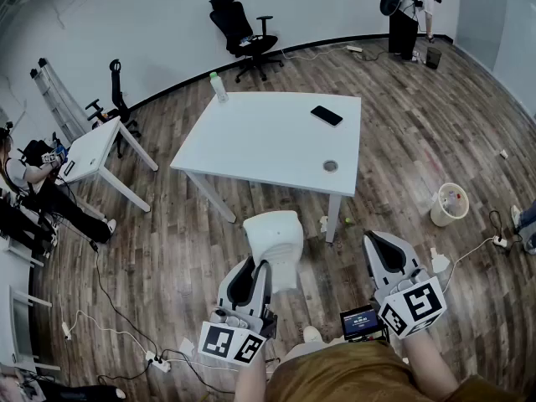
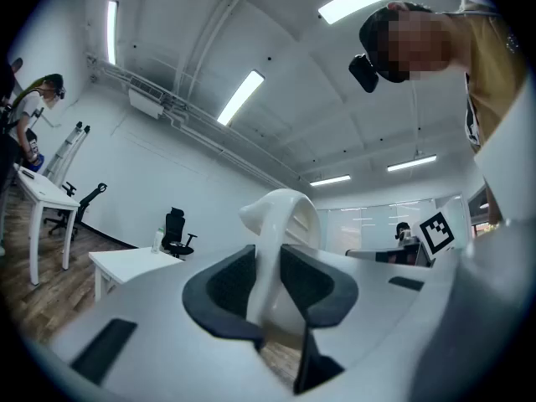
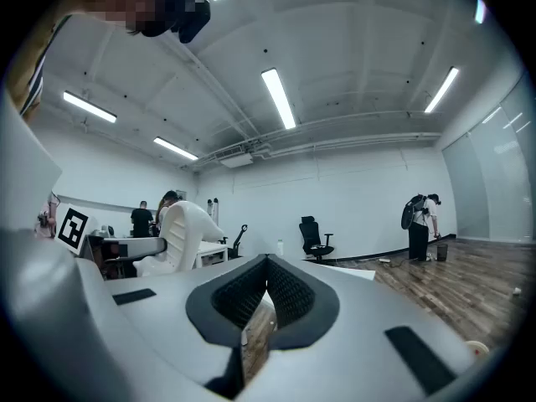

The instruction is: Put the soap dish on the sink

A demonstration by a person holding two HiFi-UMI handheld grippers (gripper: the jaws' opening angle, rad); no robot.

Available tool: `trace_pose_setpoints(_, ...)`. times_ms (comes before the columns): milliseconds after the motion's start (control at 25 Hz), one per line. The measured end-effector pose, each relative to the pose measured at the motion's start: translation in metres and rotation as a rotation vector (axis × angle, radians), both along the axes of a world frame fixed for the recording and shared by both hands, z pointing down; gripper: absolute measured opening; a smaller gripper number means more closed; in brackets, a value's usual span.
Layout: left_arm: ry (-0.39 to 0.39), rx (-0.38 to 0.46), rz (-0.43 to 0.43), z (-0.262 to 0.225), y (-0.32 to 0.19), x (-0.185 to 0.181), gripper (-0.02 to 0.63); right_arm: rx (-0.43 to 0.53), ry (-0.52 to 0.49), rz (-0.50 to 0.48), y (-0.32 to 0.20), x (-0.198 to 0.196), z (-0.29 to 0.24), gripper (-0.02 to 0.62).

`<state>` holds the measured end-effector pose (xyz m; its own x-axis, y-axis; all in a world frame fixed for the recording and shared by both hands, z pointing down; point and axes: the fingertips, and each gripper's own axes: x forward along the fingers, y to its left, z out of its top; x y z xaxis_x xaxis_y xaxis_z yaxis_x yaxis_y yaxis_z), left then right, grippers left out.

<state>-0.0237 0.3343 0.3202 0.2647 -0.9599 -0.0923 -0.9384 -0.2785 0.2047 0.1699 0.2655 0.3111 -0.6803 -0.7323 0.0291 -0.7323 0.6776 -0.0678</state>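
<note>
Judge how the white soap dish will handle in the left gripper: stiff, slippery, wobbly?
Probably rigid: the soap dish holds its curved shape while the left gripper pinches only one thin wall. Likely slick: its white surface looks glossy. It may pivot, since most of it sticks out past the jaws.

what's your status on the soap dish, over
Left gripper shut on soap dish. Right gripper shut, empty. No sink in view; white table ahead.
</note>
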Motion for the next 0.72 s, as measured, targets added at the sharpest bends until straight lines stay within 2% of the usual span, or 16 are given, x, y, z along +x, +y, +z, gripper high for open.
trace_pose_setpoints(480,0.045,-0.039,0.035,0.018,0.016,-0.025,0.1,-0.028,0.022,0.034,0.027,-0.024,0.007,0.008)
trace_pose_setpoints(720,0.059,-0.052,0.039,0.021,0.007,-0.029,0.1,-0.051,0.011,0.034,0.017,-0.029,0.011,0.008)
